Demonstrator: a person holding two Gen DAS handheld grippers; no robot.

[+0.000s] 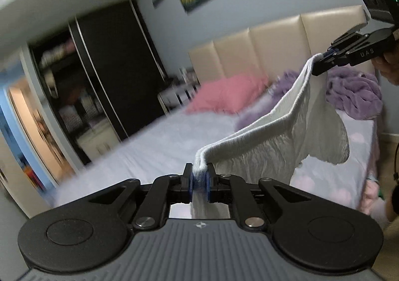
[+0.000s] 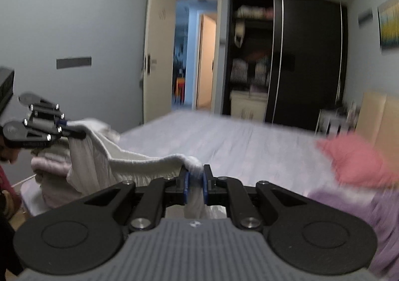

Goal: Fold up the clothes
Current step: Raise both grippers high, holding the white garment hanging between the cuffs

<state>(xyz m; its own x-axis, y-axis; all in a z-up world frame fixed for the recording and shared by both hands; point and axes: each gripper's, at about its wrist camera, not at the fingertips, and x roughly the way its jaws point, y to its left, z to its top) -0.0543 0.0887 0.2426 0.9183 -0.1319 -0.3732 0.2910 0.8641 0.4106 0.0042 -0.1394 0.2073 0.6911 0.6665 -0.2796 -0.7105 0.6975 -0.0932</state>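
Above the bed, white garment stretched waistband-up, left claw, right claw each clamped on one end.

The right gripper, low in the frame's centre, pinches the ribbed edge of a white garment between its blue pads. At left, the left gripper clamps the same edge, the cloth sagging between them above a lilac bed. A pink pillow lies at right; a dark wardrobe stands behind.
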